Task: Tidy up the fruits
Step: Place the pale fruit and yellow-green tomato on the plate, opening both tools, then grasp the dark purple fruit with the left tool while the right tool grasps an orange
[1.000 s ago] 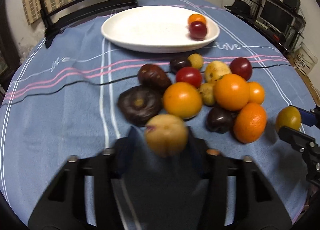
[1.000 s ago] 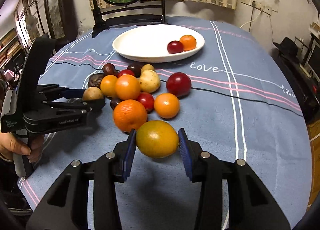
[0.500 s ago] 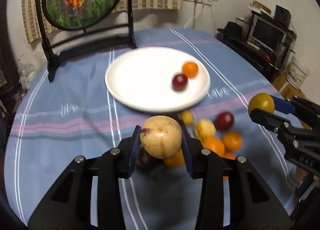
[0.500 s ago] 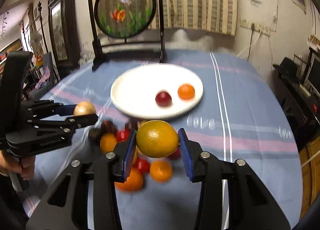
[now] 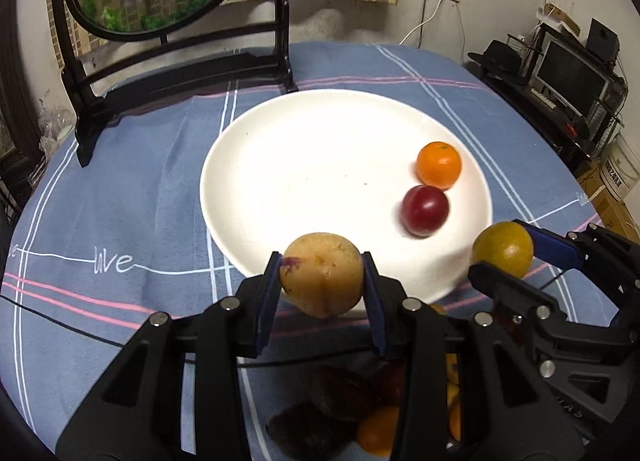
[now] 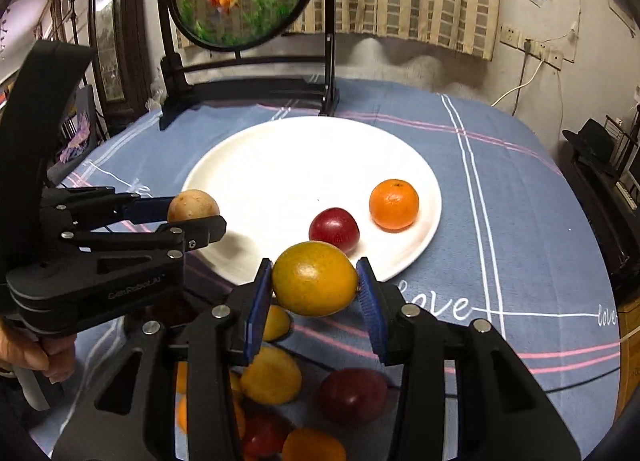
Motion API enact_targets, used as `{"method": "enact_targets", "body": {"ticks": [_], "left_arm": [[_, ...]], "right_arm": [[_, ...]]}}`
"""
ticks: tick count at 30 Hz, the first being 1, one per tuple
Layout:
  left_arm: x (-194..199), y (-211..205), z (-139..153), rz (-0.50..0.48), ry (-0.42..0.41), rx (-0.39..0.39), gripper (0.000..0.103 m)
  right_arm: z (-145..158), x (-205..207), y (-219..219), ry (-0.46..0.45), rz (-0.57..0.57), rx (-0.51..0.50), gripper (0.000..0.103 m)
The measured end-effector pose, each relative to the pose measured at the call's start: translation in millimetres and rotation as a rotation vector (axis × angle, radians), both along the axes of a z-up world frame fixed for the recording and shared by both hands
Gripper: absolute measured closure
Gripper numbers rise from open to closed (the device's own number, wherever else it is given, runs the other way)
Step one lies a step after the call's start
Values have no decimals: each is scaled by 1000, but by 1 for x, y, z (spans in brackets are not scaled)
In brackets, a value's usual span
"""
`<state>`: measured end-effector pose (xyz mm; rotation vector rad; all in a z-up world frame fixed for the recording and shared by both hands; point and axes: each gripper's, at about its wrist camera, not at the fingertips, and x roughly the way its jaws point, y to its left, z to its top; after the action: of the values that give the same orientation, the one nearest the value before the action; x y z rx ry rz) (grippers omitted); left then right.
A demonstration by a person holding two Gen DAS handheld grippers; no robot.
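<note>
We see left gripper (image 5: 322, 276) jaws clamped across tan fruit (image 5: 322, 275), at near rim of white plate (image 5: 280, 149). Right gripper (image 6: 315, 280) jaws clamped across yellow-orange fruit (image 6: 315, 279), also at plate's near rim. We judge both light, smooth, bruisable; hold widest middle, gentle squeeze.

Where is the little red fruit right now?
The red fruit lies on the white plate, towards its right side in the left wrist view, next to the small orange and just beyond the yellow fruit held in the right gripper.
</note>
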<state>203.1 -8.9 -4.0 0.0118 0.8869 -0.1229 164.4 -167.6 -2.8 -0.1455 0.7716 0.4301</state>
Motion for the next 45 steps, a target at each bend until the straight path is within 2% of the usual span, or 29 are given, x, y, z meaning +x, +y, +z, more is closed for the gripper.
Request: {"method": "enact_targets", "body": {"ticks": [5, 7, 8, 9, 11, 13, 16, 22, 35, 41, 45], "left_arm": [[12, 2, -12, 1, 41, -19, 61], [9, -2, -10, -9, 31, -3, 60], [3, -5, -5, -18, 5, 21, 58], [0, -7, -1, -17, -13, 37, 50], [-6, -5, 6, -9, -35, 40, 43], [-14, -3, 12, -15, -45, 22, 42], [-26, -3, 18, -25, -62, 38, 40], [-50, 1, 16, -16, -61, 41, 37], [-100, 23, 3, 13, -33, -7, 33], [-111, 31, -2, 18, -26, 3, 32], [-114, 38, -8, 24, -14, 11, 32]], "right_arm": [[-10, 9, 7, -4, 2, -26, 58], [-9, 8, 8, -9, 0, -22, 58], [-8, 7, 6, -9, 0, -14, 58], [-6, 5, 4, -13, 0, -8, 58], [-1, 2, 0, -17, 1, -3, 58], [3, -2, -3, -11, 1, 13, 58], [8, -13, -13, 6, -6, 40, 58], [9, -42, -32, 37, -6, 67, 58], [-13, -120, -23, 104, 75, 33, 58], [-25, -126, -12, 149, 82, 16, 58], [-32, -117, -6, 145, 51, -12, 58]]}}
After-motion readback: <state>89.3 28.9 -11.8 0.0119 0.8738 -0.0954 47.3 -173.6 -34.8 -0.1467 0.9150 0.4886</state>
